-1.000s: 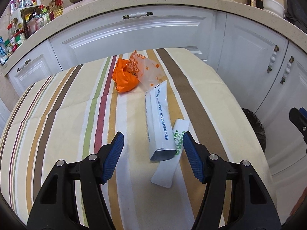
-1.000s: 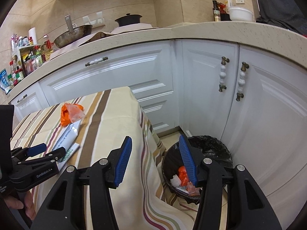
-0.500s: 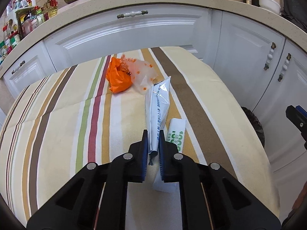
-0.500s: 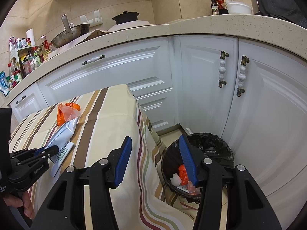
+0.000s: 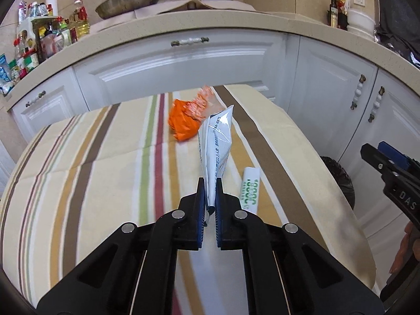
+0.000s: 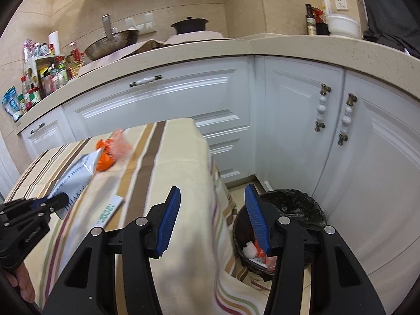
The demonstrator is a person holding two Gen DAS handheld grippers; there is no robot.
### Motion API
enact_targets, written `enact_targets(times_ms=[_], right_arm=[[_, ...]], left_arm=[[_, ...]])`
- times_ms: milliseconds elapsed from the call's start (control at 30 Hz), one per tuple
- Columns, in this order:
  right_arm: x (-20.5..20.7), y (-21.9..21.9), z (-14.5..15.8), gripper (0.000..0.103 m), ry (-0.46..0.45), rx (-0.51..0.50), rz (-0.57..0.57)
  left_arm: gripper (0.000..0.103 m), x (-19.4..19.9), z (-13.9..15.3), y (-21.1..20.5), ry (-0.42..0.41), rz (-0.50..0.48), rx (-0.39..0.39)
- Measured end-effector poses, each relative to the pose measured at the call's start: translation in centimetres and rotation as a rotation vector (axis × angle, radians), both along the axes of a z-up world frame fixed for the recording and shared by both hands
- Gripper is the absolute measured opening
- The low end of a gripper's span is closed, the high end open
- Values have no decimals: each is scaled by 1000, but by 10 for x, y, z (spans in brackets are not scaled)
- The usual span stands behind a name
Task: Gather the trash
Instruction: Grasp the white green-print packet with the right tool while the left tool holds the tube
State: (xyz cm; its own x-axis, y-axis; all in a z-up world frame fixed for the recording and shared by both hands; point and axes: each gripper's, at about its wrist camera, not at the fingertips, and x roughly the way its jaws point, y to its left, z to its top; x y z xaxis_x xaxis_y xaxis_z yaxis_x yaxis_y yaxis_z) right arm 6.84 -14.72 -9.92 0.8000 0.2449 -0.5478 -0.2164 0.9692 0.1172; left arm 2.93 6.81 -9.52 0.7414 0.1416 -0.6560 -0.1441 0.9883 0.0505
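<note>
My left gripper (image 5: 209,183) is shut on the end of a long white wrapper (image 5: 218,141) and holds it lifted off the striped tablecloth (image 5: 105,173); it also shows in the right wrist view (image 6: 76,176). A small white and green wrapper (image 5: 250,189) lies flat just right of it. A crumpled orange bag (image 5: 186,123) with a clear spotted bag lies farther back. My right gripper (image 6: 212,197) is open and empty, held over the table's right edge near a black-lined bin (image 6: 288,204) holding some trash.
White kitchen cabinets (image 6: 294,131) stand behind and to the right of the table. The counter (image 5: 183,23) above carries a pan, a pot, bottles and jars. The bin (image 5: 338,176) stands on the floor between table and cabinets.
My left gripper closed on the long white wrapper and lifted it off the table. The right gripper shifted slightly and stayed open.
</note>
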Motion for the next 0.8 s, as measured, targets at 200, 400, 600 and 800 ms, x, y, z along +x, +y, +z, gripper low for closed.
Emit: enact_targets(times_ms=[200, 400, 600, 800], right_arm=[[-10, 34, 6, 51, -6, -28, 65], [-22, 70, 6, 51, 1, -51, 125], [-29, 103, -1, 51, 34, -76, 169], [-29, 129, -11, 51, 78, -113, 194]], left_arm=[[6, -24, 4, 34, -15, 60, -15], [7, -50, 2, 75, -20, 149, -19], [6, -72, -3, 112, -20, 229, -24], [6, -82, -11, 141, -9, 274, -51]])
